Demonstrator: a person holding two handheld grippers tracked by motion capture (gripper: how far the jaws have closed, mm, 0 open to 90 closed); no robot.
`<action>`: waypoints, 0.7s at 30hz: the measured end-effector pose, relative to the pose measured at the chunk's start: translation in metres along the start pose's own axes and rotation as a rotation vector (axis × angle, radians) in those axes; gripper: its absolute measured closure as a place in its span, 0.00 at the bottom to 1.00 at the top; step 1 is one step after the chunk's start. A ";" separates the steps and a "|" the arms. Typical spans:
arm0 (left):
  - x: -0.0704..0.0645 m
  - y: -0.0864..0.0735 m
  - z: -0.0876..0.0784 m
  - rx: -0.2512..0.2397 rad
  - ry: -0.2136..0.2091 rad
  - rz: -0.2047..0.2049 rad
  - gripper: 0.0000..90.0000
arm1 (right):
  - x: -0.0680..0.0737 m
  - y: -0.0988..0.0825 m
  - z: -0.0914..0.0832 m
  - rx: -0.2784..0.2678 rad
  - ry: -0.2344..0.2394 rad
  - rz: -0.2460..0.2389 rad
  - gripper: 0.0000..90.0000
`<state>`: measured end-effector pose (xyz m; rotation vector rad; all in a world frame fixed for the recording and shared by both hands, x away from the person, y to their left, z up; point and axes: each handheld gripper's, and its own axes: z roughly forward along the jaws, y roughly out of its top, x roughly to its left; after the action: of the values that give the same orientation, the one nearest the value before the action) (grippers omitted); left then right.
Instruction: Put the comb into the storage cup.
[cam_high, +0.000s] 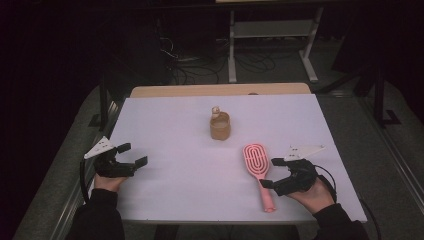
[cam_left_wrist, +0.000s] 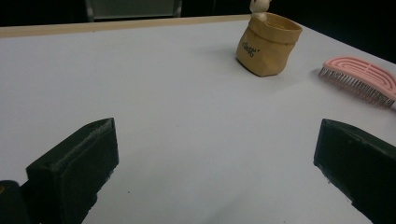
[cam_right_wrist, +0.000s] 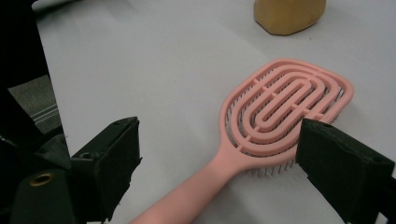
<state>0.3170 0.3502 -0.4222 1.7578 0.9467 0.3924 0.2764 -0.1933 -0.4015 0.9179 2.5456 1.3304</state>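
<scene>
A pink hairbrush (cam_high: 259, 170) lies bristles down on the white table (cam_high: 175, 175), handle toward the front edge. My right gripper (cam_high: 271, 173) is open just right of it, its jaws either side of the brush's neck (cam_right_wrist: 224, 158) in the right gripper view. A small tan paper-bag-shaped cup (cam_high: 220, 125) with a little white figure at its rim stands mid-table, also seen in the left gripper view (cam_left_wrist: 268, 44). My left gripper (cam_high: 133, 154) is open at the table's left front, nothing between its jaws. The brush head (cam_left_wrist: 359, 79) lies far right in the left gripper view.
A wooden table edge (cam_high: 220, 90) runs along the far side of the white surface. Beyond it are white desk legs (cam_high: 232, 50) and cables on the dark floor. Bare table lies between the two grippers.
</scene>
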 end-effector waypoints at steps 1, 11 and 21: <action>0.000 0.000 0.000 0.000 0.000 0.000 0.00 | 0.001 0.000 0.001 0.005 0.005 -0.006 0.16; 0.000 0.000 0.000 0.001 -0.002 0.000 0.00 | 0.005 0.001 0.005 0.040 0.053 -0.038 0.24; 0.000 0.000 0.000 0.002 -0.003 0.001 0.00 | 0.010 0.000 0.011 0.115 0.121 -0.073 0.36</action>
<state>0.3172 0.3497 -0.4224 1.7602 0.9442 0.3897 0.2727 -0.1798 -0.4069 0.7766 2.7432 1.2676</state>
